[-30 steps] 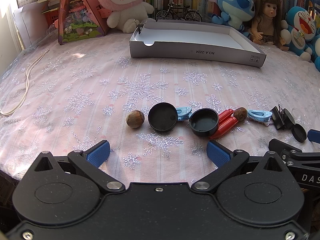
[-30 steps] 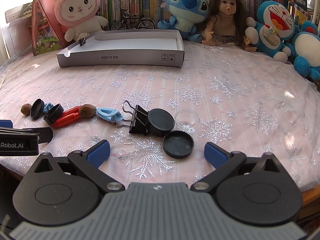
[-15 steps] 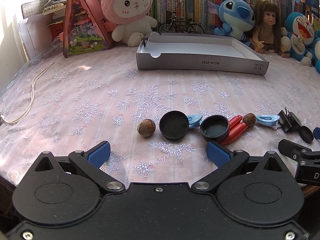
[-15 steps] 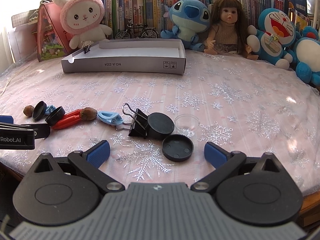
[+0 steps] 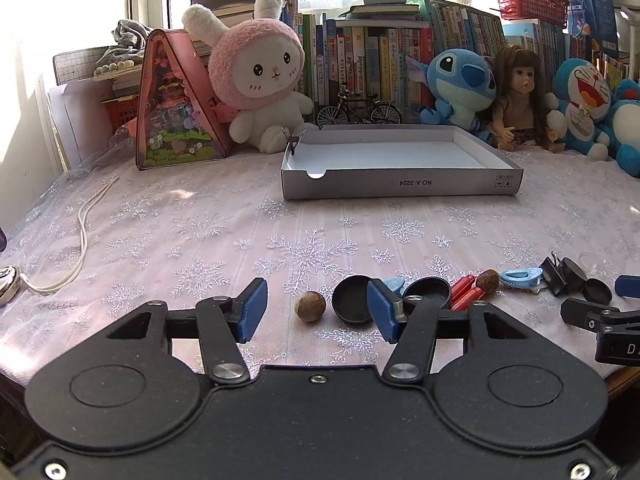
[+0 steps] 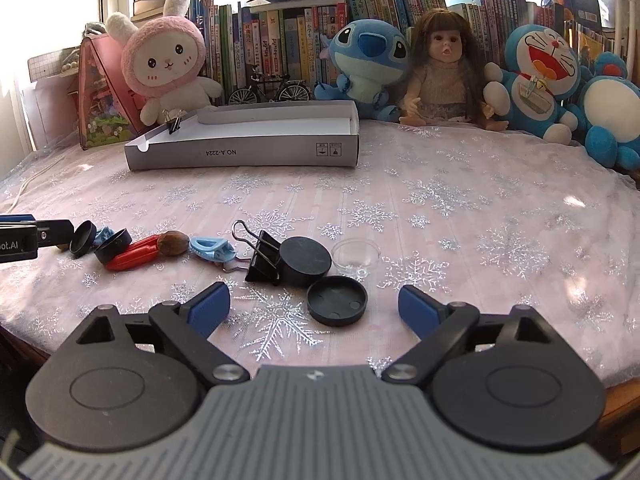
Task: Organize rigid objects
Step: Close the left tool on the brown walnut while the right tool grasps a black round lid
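Nuts, two: one brown nut low centre in the left wrist view, another touching the red clips. Black round lids, four: two at mid-left of the right wrist view, one flat cap leaning on the binder clip, one upturned cap lowest centre. Red clips, one pair. Light-blue clips, two: and, the latter part hidden between lids. Black binder clip, one on the cloth; a smaller one on the tray rim. Clear dish, one. White cardboard tray, one, upper centre, holding nothing visible. Snowflake tablecloth beneath all.

Left gripper: jaws closing, nothing between them; nut and lid lie beyond. Right gripper: jaws closing yet wide, gripping nothing.

Behind: plush toys, one doll, model bicycle, books.
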`<action>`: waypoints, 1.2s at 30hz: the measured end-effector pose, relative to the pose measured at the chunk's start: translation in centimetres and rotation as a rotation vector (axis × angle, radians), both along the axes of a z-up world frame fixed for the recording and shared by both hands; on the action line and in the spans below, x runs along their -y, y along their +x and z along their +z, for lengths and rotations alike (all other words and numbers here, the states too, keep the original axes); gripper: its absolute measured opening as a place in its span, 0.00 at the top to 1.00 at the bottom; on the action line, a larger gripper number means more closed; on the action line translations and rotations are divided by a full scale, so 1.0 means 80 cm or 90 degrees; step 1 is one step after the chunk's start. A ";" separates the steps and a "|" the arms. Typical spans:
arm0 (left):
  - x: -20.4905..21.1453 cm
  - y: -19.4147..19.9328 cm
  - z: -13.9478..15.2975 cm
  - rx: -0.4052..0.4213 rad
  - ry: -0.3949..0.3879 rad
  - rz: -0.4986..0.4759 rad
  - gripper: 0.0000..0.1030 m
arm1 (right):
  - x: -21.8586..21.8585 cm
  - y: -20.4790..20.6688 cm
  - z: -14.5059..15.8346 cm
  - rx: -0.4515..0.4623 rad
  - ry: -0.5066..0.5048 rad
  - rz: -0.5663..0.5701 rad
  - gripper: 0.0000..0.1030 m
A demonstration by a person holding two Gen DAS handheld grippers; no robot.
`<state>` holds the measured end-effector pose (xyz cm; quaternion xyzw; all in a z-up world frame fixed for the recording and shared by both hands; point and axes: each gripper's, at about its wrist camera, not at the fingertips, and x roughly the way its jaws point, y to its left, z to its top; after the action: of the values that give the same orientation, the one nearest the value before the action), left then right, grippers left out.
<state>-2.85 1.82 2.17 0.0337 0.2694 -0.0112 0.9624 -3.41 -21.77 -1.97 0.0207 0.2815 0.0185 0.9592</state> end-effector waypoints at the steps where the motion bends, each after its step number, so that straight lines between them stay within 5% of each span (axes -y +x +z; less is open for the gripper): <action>1: -0.001 -0.002 0.002 0.006 0.002 -0.002 0.51 | 0.002 -0.001 0.000 0.001 0.000 0.000 0.09; 8: -0.015 -0.003 -0.009 -0.006 0.008 0.021 0.74 | 0.007 -0.007 0.002 0.011 -0.011 -0.024 0.28; 13: -0.022 -0.001 -0.016 -0.012 0.006 0.033 0.74 | 0.007 -0.011 0.003 0.019 -0.027 -0.037 0.45; 36: -0.023 0.035 -0.034 -0.027 -0.060 0.026 0.79 | 0.003 -0.003 0.000 0.021 -0.034 -0.029 0.48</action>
<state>-0.03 3.63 -0.55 -0.0172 0.2892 -0.0049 0.9571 -3.61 -22.01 -1.94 0.0007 0.2656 -0.0102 0.9640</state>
